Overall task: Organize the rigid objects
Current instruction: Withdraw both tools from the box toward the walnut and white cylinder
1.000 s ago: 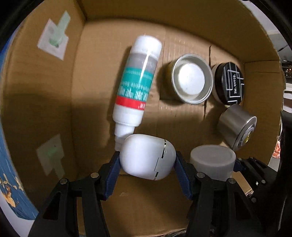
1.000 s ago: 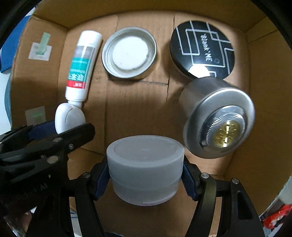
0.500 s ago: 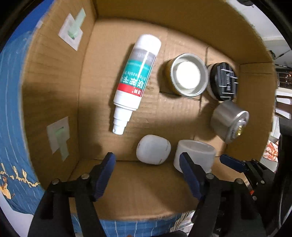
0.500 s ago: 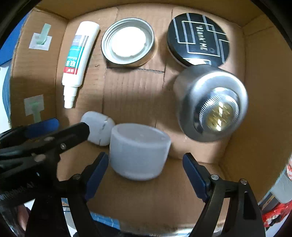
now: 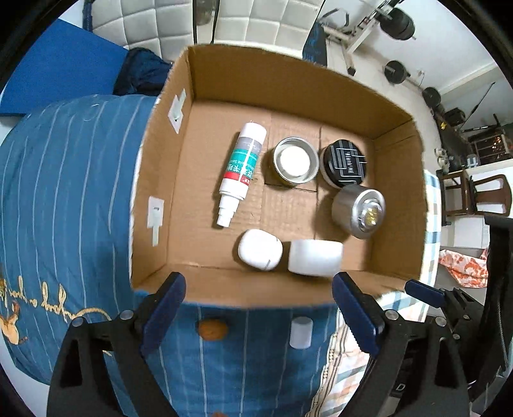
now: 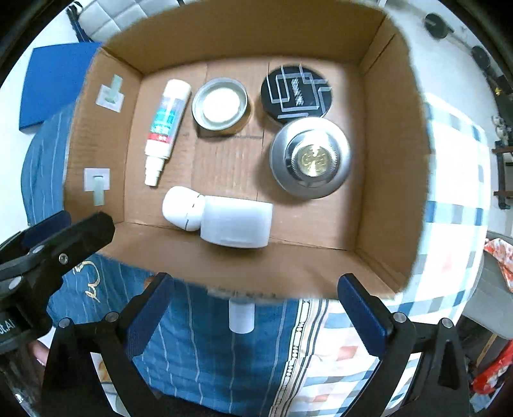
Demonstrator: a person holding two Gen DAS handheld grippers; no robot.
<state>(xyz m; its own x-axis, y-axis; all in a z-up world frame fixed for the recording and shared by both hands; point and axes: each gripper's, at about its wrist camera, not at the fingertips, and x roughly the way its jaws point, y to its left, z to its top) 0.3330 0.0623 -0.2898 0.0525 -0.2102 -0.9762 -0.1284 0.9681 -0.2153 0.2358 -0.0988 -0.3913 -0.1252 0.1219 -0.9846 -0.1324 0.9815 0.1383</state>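
Note:
A cardboard box [image 5: 288, 83] [image 6: 243, 35] on the bed holds a white spray bottle [image 5: 239, 173] [image 6: 165, 128], a silver tin [image 5: 295, 160] [image 6: 221, 106], a black round tin [image 5: 344, 162] [image 6: 295, 93], a silver cylinder [image 5: 357, 210] [image 6: 309, 157], a white egg-shaped case [image 5: 259, 250] [image 6: 182, 207] and a white jar [image 5: 315, 256] [image 6: 237, 221]. My left gripper [image 5: 259, 308] is open and empty, above the box's near wall. My right gripper [image 6: 253, 304] is open and empty, also over the near wall.
A small white cylinder [image 5: 300, 332] [image 6: 241, 316] and a brown nut-like object [image 5: 213, 329] lie on the blue striped bedding [image 5: 64, 192] in front of the box. Gym equipment [image 5: 397, 29] stands beyond the bed.
Both grippers let go, the left of the white egg-shaped case, the right of the white jar, opened wide and pulled back up out of the box. Both things now rest on the box floor.

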